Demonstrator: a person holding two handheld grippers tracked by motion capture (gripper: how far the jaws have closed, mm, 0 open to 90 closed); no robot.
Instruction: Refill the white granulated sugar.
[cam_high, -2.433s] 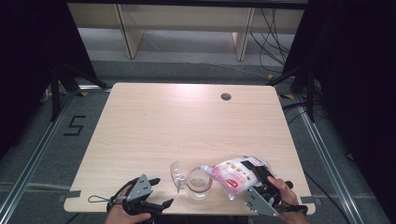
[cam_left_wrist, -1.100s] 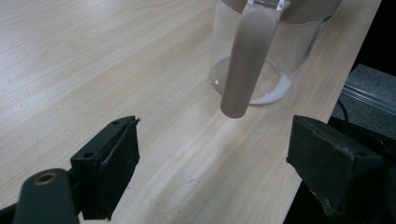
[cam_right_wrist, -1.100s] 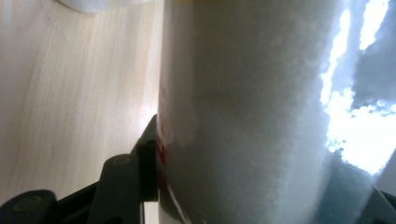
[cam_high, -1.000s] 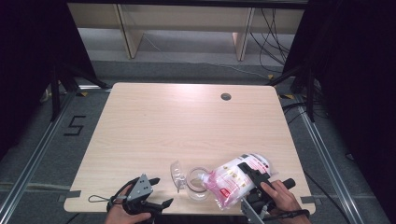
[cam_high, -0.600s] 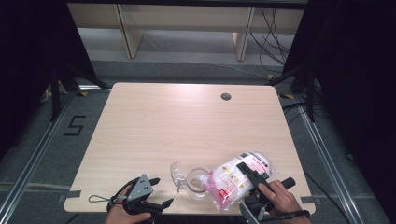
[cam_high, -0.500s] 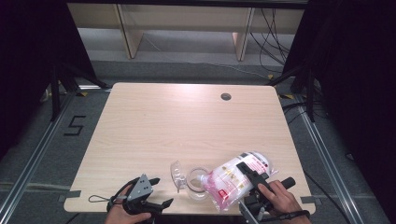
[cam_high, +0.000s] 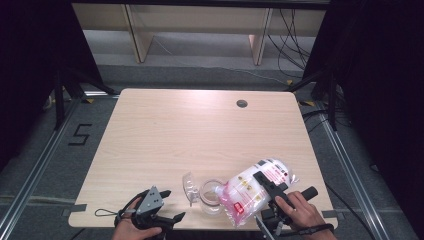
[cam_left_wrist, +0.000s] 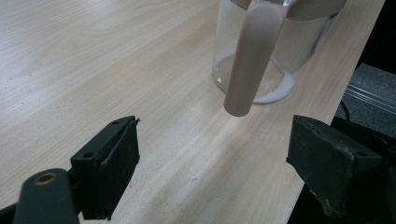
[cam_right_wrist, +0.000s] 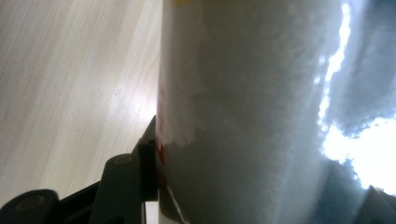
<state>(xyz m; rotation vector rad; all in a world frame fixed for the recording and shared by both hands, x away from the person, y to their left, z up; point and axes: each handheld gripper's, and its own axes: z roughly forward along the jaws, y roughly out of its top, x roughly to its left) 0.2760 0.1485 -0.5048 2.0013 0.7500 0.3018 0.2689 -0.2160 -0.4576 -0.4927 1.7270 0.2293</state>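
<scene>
At the left, near the table's front edge, the left gripper (cam_high: 161, 207) rests low over the pale wood-grain table (cam_high: 200, 130), held in the person's left hand (cam_high: 131, 231). In the left gripper view its two black jaws stand wide apart with nothing between them, only bare tabletop. Ahead of those open fingers (cam_left_wrist: 114, 163) and slightly toward the right-hand one stands the clear glass jar (cam_left_wrist: 275, 51), with a thin layer of white grains on its bottom; a pale, beige-looking bar (cam_left_wrist: 252, 60) hangs down its near side from the rim, its lower end clear of the table. The jar is apart from both fingers.

In the high view a small clear plastic scoop-like piece (cam_high: 190, 184) lies on the table just to the left of the jar (cam_high: 210, 197), between the left gripper and the bag.

To the right, the clear plastic bag of white grains with pink and red print (cam_high: 252, 192) is tilted, its lower end at the jar's rim and its upper end raised toward the table's right side. The right gripper (cam_high: 272, 187), held in the person's right hand (cam_high: 300, 215), is clamped across the bag's middle, its jaws partly open around the bag's bulk. In the right gripper view the left finger (cam_right_wrist: 144, 158) presses against the bag's side (cam_right_wrist: 252, 112); the other finger is hidden behind the bag.
</scene>
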